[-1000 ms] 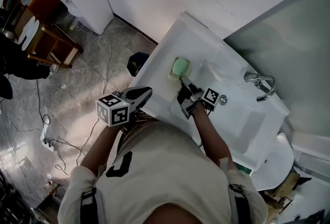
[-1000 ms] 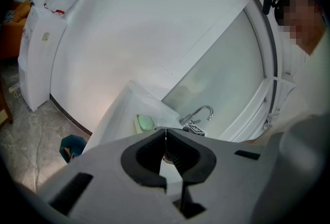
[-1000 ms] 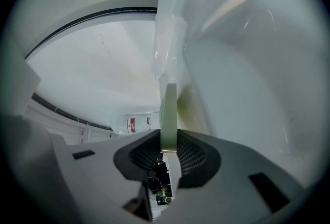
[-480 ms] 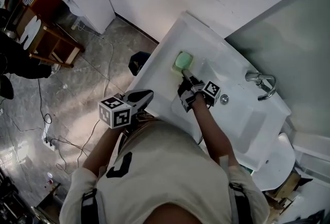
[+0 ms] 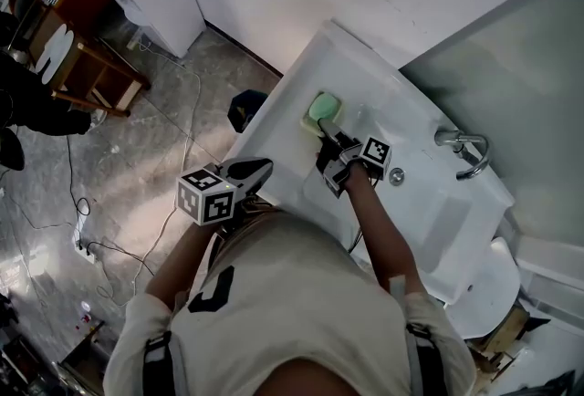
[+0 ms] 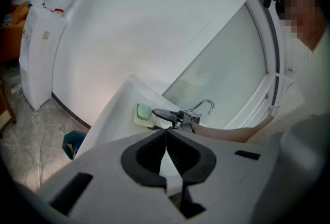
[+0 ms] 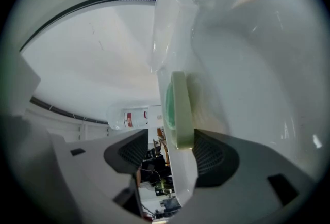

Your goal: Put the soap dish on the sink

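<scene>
Jaws just opened, the right claw (image 5: 324, 131) loosely straddles the soap dish (image 5: 321, 110) on the sink (image 5: 429, 203) rim's left edge; the left claw (image 5: 260, 168) is closed and empty.

The head view looks steeply down past the person's shoulders (image 5: 283, 294) onto the sink (image 5: 429, 203) and floor (image 5: 137, 157). The left gripper view faces the sink from farther back; the right gripper view, rolled sideways, sits close. All share the soap dish (image 5: 321, 110).

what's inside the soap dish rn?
A green soap bar lies in the soap dish, which sits on the sink rim. The dish floor beneath the bar is covered, so nothing else can be confirmed.
</scene>
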